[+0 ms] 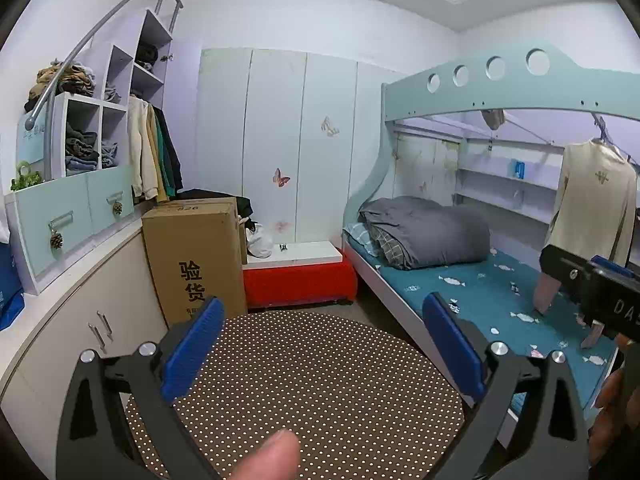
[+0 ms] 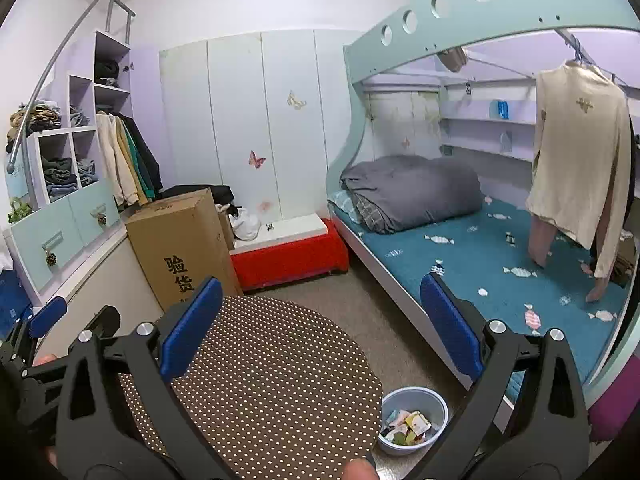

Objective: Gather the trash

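I stand in a small bedroom, and the biggest thing before me is the bunk bed (image 2: 500,248) along the right wall, its blue sheet dotted with candy wrappers (image 2: 532,317) that I take for the trash. Left of it sits the tall cardboard box (image 2: 176,248), and directly under my hands the round dotted worktop (image 2: 272,368), bare on what I can see of it. On the floor between the worktop's right edge and the bed's side rail stands the pale blue bin (image 2: 414,420), already holding some scraps.

The nearest wrappers lie ahead and to the right of my right hand-held gripper (image 2: 320,326), along the bed's near edge; the pink-striped one looks to run lengthwise toward me, though the lens bends that corner too much to be sure. My right hand is clearly the closer one. My left hand-held gripper (image 1: 324,344) hovers over the worktop's middle, farther from the bed.

Both hand-held grippers are released, blue pads spread wide with nothing between them, held level and pointing down the room. I judge the coming move as a swing right and down onto the mattress edge.
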